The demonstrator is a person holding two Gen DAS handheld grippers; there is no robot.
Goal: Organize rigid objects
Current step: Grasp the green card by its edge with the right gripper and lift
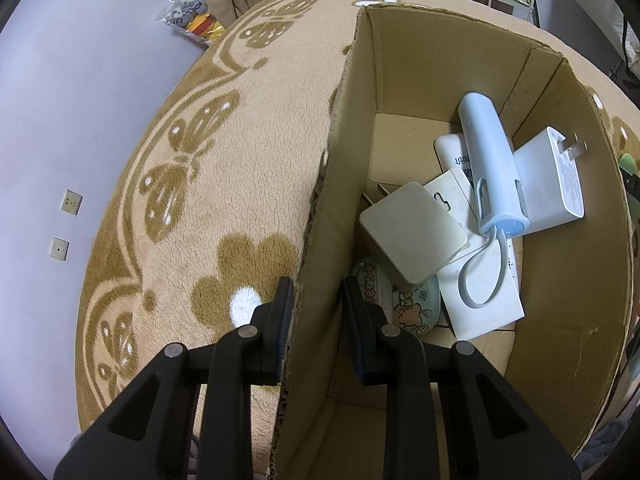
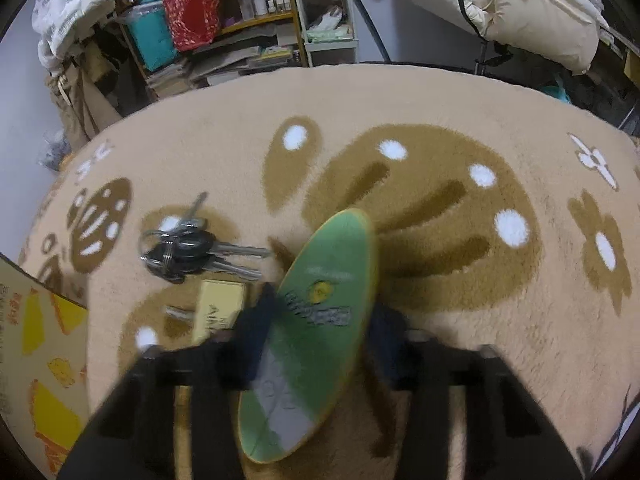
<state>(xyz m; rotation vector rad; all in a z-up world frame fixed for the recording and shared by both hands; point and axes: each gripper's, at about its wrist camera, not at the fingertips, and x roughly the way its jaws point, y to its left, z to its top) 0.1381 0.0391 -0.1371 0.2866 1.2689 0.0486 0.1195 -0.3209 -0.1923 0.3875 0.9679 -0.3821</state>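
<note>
Left wrist view: my left gripper (image 1: 316, 320) has its jaws clamped on the near wall of the brown cardboard box (image 1: 568, 280), one finger outside, one inside. The wall is thin and torn along its edge; if I pull sideways it could buckle or the box could tip, spilling what lies inside. At 2 o'clock of my jaws sit a pale blue handheld device with a cord loop (image 1: 494, 168), a white plug adapter (image 1: 556, 176), a cream square case (image 1: 414, 232) and an oval cartoon tin (image 1: 404, 304), all crowded toward the near end.

Right wrist view: my right gripper (image 2: 316, 320) has its jaws around a green oval tin with yellow rim (image 2: 320, 320), held on edge; blur hides whether the pads press firmly. A weak pinch on that curved rim could let it swivel or drop onto the beige patterned rug (image 2: 440, 100). At 10 o'clock lie a bunch of keys (image 2: 188, 244), at 9 o'clock a yellow tag (image 2: 218, 308), both close enough to snag; the box corner is at far left
</note>
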